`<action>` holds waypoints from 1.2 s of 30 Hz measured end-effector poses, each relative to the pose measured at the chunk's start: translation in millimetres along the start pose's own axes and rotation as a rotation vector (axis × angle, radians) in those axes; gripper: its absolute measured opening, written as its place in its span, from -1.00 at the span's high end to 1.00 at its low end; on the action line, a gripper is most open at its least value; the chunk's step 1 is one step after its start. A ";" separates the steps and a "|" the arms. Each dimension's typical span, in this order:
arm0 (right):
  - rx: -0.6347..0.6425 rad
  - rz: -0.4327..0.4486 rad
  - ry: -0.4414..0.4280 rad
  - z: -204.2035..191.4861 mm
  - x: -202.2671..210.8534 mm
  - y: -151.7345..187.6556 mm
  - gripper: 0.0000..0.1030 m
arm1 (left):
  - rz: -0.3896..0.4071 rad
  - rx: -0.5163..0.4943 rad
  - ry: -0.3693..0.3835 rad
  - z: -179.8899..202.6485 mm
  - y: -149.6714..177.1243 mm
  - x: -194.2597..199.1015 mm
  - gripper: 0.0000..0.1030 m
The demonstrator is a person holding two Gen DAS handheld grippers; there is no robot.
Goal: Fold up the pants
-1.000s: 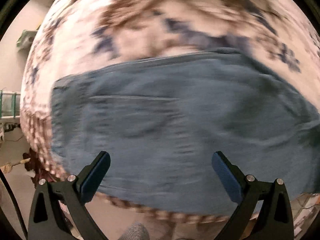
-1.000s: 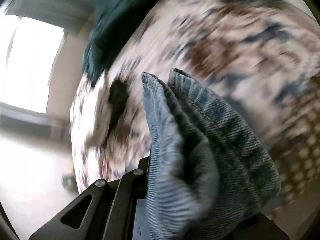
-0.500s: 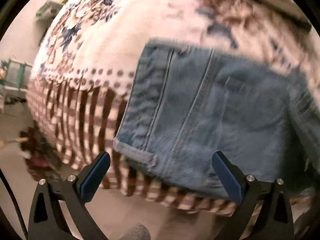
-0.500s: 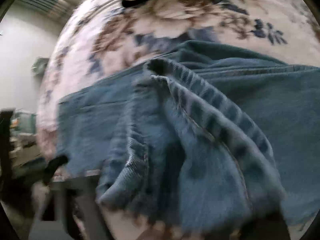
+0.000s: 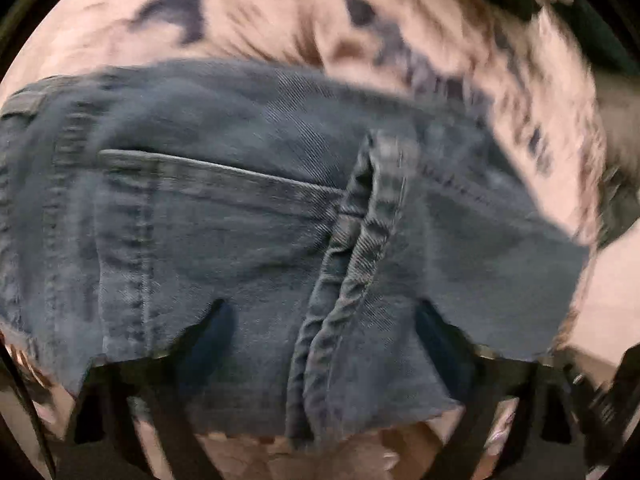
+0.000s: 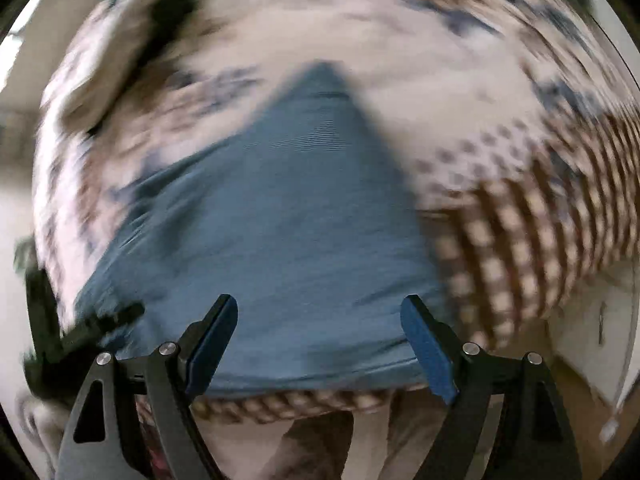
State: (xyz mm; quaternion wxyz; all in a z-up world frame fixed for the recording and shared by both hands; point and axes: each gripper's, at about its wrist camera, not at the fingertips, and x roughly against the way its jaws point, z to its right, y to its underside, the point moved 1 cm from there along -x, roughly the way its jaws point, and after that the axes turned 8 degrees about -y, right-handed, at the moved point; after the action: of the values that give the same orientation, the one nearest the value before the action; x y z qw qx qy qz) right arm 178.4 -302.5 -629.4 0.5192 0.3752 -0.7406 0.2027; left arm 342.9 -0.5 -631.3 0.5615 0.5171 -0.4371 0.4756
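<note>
Blue denim pants (image 5: 248,232) lie on a floral bedspread (image 5: 280,12); a back pocket and a bunched hem fold (image 5: 352,280) show in the left wrist view. My left gripper (image 5: 324,336) is open, its fingers wide apart over the near edge of the denim, the hem fold lying between them. In the right wrist view the pants (image 6: 272,232) lie flat, narrowing away from me. My right gripper (image 6: 320,340) is open and empty over their near edge. Both views are blurred by motion.
The bedspread (image 6: 500,92) has a brown checked border (image 6: 520,232) hanging over the bed's near edge. The left gripper's dark frame (image 6: 60,336) shows at the left of the right wrist view. Dark cloth (image 5: 600,32) lies at the far right.
My right gripper has let go of the bunched denim and now stands open over the flat pants. My left gripper has swung over the pocket area, with the hem fold now between its fingers.
</note>
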 end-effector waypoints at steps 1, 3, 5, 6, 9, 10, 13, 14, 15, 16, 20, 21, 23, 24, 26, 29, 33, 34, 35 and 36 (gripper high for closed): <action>-0.039 -0.015 -0.017 13.4 -4.5 -4.4 -0.67 | 0.029 -0.017 -0.013 4.7 1.8 0.0 -0.43; -0.060 -0.030 0.004 25.2 -9.9 -8.8 -0.67 | 0.076 -0.071 -0.016 15.4 6.9 4.4 0.55; -0.035 -0.051 0.037 31.2 -17.5 -11.5 -0.66 | 0.102 -0.111 -0.056 16.4 13.8 9.9 0.77; -0.027 -0.058 0.069 35.7 -20.7 -12.5 -0.66 | 0.117 -0.124 -0.075 13.5 15.8 11.5 0.78; -0.047 -0.092 0.069 50.2 -31.0 -15.4 -0.66 | 0.086 -0.074 -0.040 -3.5 18.0 7.3 0.78; -0.058 -0.099 0.059 51.5 -33.3 -15.8 -0.66 | 0.066 -0.047 0.001 -8.0 19.1 9.1 0.74; -0.045 -0.123 0.060 52.2 -32.9 -13.4 -0.66 | -0.012 0.030 0.103 -16.3 26.6 11.2 0.40; -0.048 -0.137 0.055 52.6 -34.1 -11.3 -0.66 | -0.028 0.043 0.127 -16.8 30.7 10.2 0.31; -0.052 -0.157 0.044 55.2 -34.9 -7.6 -0.66 | -0.043 0.042 0.141 -14.2 35.2 7.5 0.31; -0.049 -0.186 0.045 53.9 -40.5 -2.5 -0.66 | -0.055 0.022 0.104 -9.3 40.8 2.5 0.31; -0.024 -0.213 0.080 57.2 -47.1 2.3 -0.66 | -0.022 -0.099 -0.046 9.6 63.9 -8.9 0.26; -0.023 -0.214 0.087 59.3 -46.7 0.8 -0.66 | -0.018 -0.128 -0.061 11.3 68.7 -9.7 0.26; -0.024 -0.213 0.092 61.1 -47.7 -2.4 -0.66 | -0.015 -0.158 -0.067 11.0 74.5 -9.9 0.24; -0.020 -0.223 0.096 61.9 -48.9 -4.3 -0.66 | -0.024 -0.160 -0.067 10.4 75.9 -10.0 0.23; -0.029 -0.237 0.117 61.0 -45.1 -8.2 -0.66 | -0.057 -0.145 -0.070 6.3 78.0 -3.7 0.22; 0.026 -0.188 0.186 36.9 -15.0 -3.3 -0.58 | 0.019 -0.109 -0.072 8.3 77.4 35.8 0.27; 0.114 -0.092 0.034 -16.7 23.6 11.0 0.26 | 0.139 -0.090 0.035 32.1 68.1 71.1 0.23; 0.137 -0.092 -0.011 -30.2 21.5 13.8 0.59 | 0.135 -0.101 0.043 39.9 63.3 67.1 0.23; 0.154 -0.114 -0.066 -42.1 10.8 14.5 0.70 | 0.121 -0.112 0.058 49.1 57.5 53.6 0.23; 0.151 -0.136 -0.104 -48.5 -2.5 15.0 0.71 | 0.091 -0.121 0.061 55.3 53.9 38.2 0.23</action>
State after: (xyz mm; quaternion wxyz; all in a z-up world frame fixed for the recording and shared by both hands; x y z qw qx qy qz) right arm 197.3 -258.6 -611.9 0.4627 0.4728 -0.7221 0.2024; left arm 296.1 -51.8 -580.3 0.5826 0.4473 -0.4707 0.4888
